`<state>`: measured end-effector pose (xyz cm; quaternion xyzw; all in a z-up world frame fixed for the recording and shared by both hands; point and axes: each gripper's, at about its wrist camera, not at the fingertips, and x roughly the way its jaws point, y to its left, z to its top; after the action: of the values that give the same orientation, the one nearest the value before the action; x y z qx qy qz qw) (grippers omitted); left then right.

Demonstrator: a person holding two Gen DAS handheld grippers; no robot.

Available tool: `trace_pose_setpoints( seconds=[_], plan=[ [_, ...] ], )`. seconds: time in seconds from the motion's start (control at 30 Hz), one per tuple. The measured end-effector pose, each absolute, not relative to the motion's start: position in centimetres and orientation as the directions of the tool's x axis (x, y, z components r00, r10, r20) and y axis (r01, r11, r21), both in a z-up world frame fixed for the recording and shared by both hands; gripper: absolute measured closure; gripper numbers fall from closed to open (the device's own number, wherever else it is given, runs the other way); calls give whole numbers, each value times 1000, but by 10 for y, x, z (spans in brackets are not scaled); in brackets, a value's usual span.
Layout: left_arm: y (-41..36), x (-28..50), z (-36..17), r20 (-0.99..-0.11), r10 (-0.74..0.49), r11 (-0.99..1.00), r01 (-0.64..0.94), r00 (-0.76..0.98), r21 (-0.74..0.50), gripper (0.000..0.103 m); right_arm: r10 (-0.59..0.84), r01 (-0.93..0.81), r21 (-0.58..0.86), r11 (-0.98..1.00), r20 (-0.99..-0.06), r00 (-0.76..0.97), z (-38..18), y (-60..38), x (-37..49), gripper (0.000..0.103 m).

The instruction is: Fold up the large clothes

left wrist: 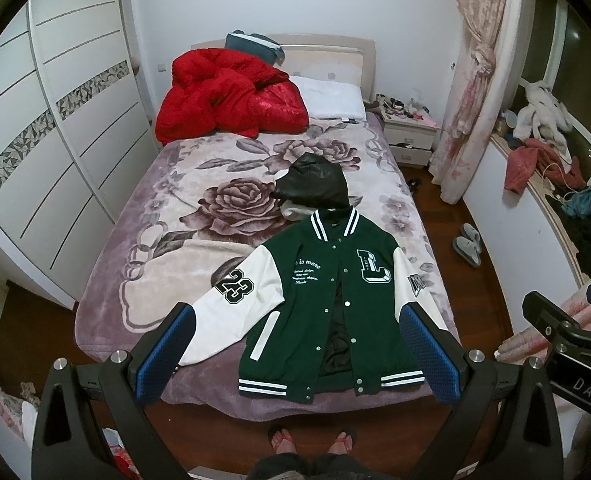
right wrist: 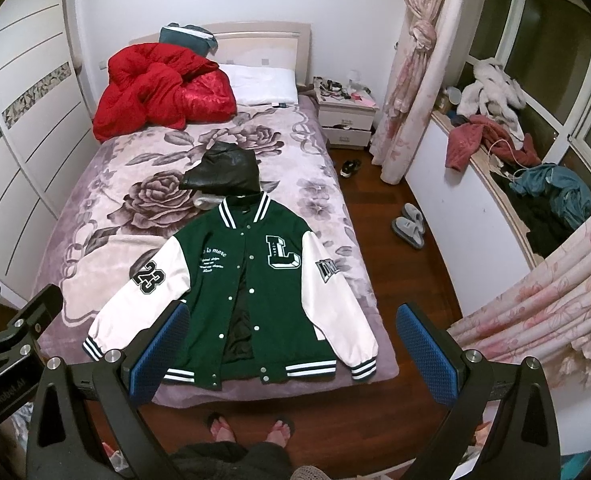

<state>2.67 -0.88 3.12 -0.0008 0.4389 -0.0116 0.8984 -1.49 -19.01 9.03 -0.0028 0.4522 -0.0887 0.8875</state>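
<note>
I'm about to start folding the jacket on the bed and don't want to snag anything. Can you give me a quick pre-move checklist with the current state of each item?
1. Green-bodied varsity jacket with white sleeves lying flat, front up: ok.
2. Front snaps closed: not ok, the placket gapes and shows black lining.
3. Both sleeves spread clear of the body: ok.
4. Collar clear of other clothes: not ok, the black leather-look garment lies right at it, seemingly overlapping.
5. Left tongs open and empty: ok.
6. Right tongs open and empty: ok.
</note>
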Motion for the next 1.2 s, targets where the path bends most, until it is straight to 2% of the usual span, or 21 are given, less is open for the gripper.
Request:
trace_pose_setpoints(
  seconds=[0.13, 0.27, 0.37, 0.6, 0.83, 1.0, 1.2],
  plan=[
    [-5, 41, 19, -770, 0, 1000, 20, 638, 16, 0, -129, 163, -43, 986, -813, 568, 87, -187, 0, 0],
    [-2, 68, -11, -758, 11, 999, 27, 653, 38, 0, -7, 193, 113, 975, -846, 533, 48, -213, 35, 0],
    [0, 92, -49, -773, 3, 999, 37, 634, 34, 0, 2, 323, 170, 931, -887, 463, -14, -246, 64, 0],
    [-24, 158, -172, -862, 70, 995, 32, 501, 99, 0, -82, 600, 107, 793, -957, 280, -172, -355, 104, 0],
    [-58, 213, -306, -916, 205, 973, 28, 346, 228, 0, 44, 829, 158, 537, -986, 159, -368, -503, 90, 0],
    [-77, 233, -396, -933, 277, 953, 61, 232, 298, 0, 132, 917, 164, 364, -983, 124, -505, -576, 53, 0],
    [-94, 253, -460, -932, 322, 940, 63, 168, 336, 0, 227, 922, 175, 346, -969, 98, -606, -593, 34, 0]
  ],
)
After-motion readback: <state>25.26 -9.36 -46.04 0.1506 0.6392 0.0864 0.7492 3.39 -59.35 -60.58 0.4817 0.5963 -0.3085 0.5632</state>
